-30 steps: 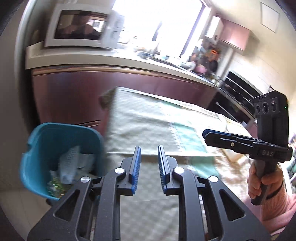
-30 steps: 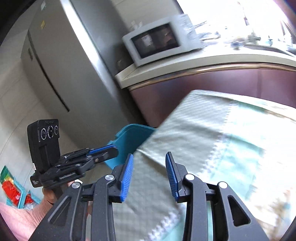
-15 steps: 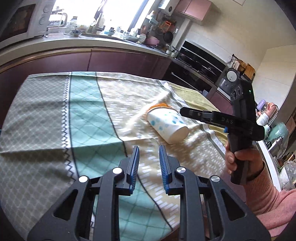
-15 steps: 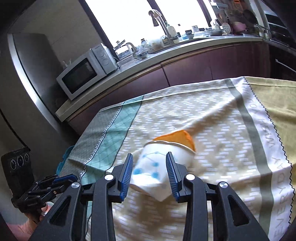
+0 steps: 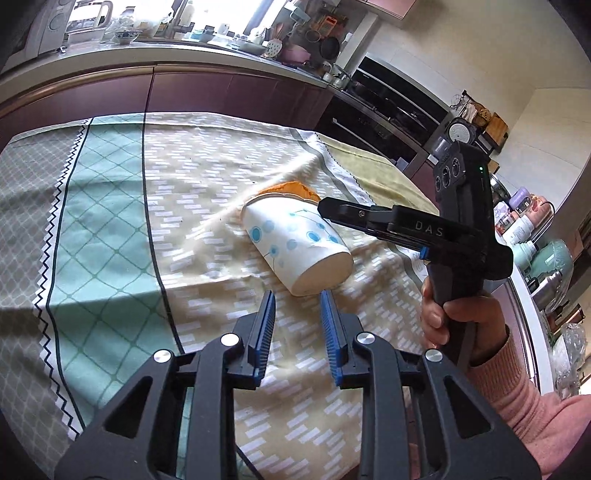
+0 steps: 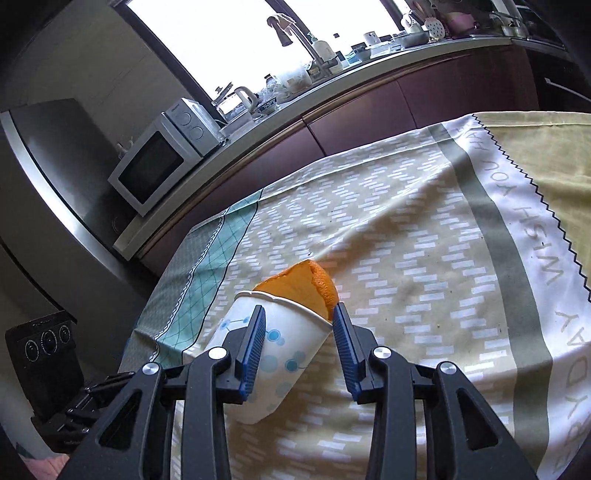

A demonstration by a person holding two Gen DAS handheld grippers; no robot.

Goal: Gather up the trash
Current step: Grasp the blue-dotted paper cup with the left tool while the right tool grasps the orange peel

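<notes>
I am working in a home kitchen: a long counter [image 6: 332, 85] over dark red cabinets [image 5: 236, 92] carries a microwave [image 6: 159, 158], kettle [image 6: 242, 98] and sink tap [image 6: 291, 33], a refrigerator [image 6: 70, 166] stands alongside, and a patterned tablecloth [image 5: 110, 206] covers the table.

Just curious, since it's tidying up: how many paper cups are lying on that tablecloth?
1. The paper cup lies tipped on its side mid-tablecloth, something orange at its mouth, between the right claw's open fingers. No others show.
</notes>
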